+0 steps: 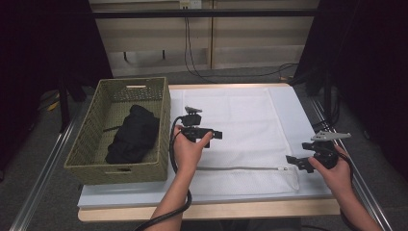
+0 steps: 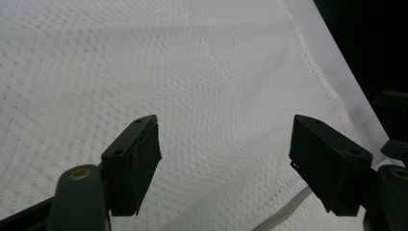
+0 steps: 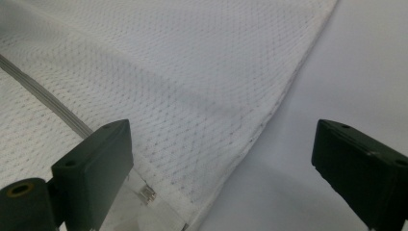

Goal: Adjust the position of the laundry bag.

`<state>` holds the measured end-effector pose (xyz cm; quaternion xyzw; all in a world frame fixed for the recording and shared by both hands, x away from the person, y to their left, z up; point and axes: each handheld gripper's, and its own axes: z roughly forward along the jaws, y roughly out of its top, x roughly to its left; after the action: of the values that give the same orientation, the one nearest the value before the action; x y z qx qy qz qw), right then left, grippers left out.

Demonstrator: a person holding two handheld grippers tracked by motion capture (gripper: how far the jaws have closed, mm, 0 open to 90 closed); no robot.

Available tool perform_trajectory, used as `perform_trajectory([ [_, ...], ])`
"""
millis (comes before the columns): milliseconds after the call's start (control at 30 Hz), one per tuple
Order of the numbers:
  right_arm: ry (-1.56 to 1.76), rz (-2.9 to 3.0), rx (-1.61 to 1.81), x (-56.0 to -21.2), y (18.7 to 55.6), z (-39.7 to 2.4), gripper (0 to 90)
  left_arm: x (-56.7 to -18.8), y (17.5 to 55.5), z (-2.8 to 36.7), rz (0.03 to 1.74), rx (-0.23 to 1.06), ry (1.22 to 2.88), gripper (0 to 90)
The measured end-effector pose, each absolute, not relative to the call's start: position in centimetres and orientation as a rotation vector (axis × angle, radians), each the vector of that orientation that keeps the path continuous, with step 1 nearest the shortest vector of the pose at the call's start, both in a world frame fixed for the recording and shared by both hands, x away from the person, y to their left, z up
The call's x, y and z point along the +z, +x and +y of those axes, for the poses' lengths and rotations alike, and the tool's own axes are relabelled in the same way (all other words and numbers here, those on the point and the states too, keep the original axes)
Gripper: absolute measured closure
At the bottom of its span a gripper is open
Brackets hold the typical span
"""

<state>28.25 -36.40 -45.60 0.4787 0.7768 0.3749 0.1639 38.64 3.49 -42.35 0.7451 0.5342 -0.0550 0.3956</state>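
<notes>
White mesh bag (image 1: 240, 130) lies flat on the table (image 1: 308, 120), zipper (image 1: 240, 168) running left to right along its near edge. Left gripper (image 1: 217, 134) and right gripper (image 1: 292, 161): jaws apart, empty.

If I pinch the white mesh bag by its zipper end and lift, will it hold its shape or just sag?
The white mesh bag lies flat and thin on the table, so it will probably sag and drape. Its open weave suggests it is light and should give the pads some grip. The zipper looks like the firmest line, so a pinch there may hold best.
</notes>
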Motion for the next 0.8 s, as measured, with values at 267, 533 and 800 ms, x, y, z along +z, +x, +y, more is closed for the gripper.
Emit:
perform_trajectory([
  [267, 1.365, 2.209, 1.069, -45.7, 28.3, -36.7, 6.7, -42.6, 38.0, 2.0, 1.296, -0.179, 1.935, 24.6],
  [533, 1.358, 2.202, 1.066, -45.6, 28.2, -36.8, 6.7, -42.8, 37.7, 0.5, 1.263, -0.192, 1.966, 23.2],
  [800, 1.363, 2.205, 1.068, -45.7, 28.1, -36.9, 6.7, -42.8, 37.3, -0.7, 1.229, -0.208, 1.997, 22.5],
])
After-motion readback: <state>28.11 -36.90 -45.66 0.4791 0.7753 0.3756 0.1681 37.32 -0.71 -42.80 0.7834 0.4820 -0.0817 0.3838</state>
